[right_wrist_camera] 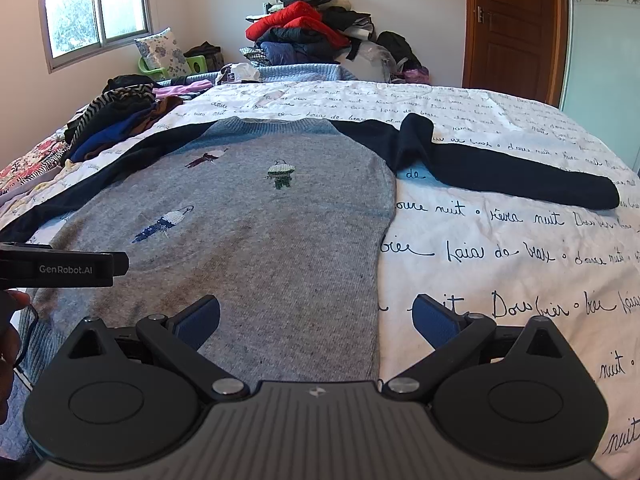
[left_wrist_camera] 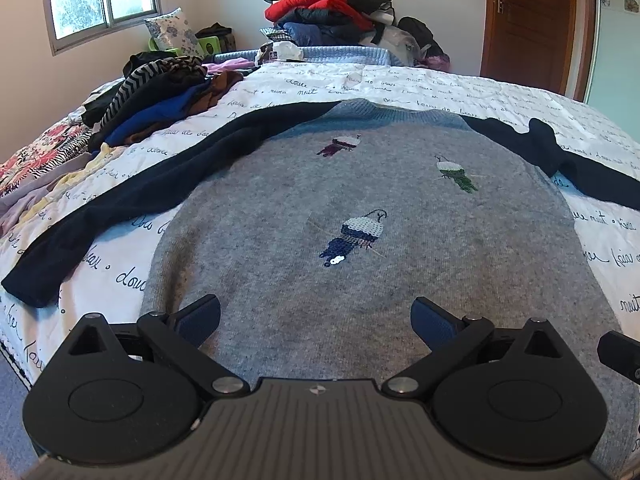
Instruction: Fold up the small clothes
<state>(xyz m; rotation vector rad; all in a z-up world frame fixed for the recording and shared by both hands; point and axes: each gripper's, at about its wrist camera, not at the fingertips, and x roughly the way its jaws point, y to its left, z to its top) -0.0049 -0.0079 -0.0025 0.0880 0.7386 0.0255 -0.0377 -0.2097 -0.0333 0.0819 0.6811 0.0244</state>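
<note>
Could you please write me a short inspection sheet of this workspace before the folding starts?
Surface: bed with white script-printed cover.
Job's things: grey sweater with dark sleeves, spread flat, front up, three sequin birds.
Clutter: heap of clothes on the bed's left; clothes pile at the far wall.
Grippers: left gripper open above the sweater's hem; right gripper open over its right edge; both empty.
Cables: nothing seen.
Surroundings: window, wooden door.
</note>
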